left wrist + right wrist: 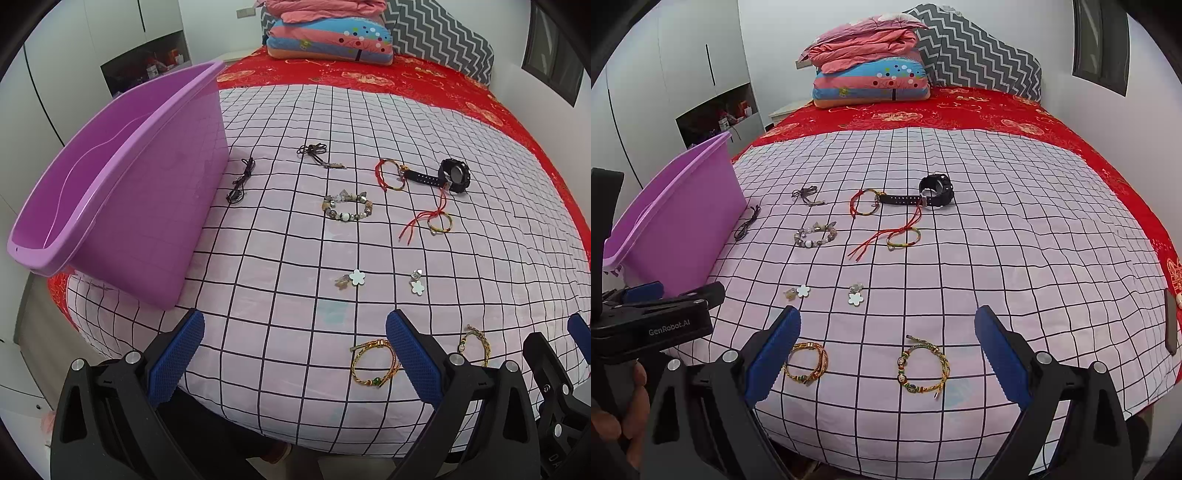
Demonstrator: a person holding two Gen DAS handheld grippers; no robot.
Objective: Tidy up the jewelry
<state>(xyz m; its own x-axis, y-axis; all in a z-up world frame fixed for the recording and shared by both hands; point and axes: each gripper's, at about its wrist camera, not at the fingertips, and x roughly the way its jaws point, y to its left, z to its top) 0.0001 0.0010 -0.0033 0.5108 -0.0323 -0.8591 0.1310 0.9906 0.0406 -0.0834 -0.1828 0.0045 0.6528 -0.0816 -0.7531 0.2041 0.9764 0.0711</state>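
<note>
Checked cloth (997, 229) on bed, mid-frame: black watch (936, 190), red cord bracelets (864, 202), beaded bracelet (815, 235), gold bracelets (807, 363) near bottom; purple bin (122, 177) at left; left gripper (295, 354) and right gripper (888, 354) both spread wide, holding nothing.

Spread on the bedcover (997, 258) ahead of both open grippers. Basin (122, 192) far left; two cords (240, 181) just beside it. Beaded bracelet (347, 208) centre, watch (452, 175) beyond right. Two bangles (809, 363) nearest, flower earrings (803, 291) just beyond. Pillows (871, 83) far behind.
</note>
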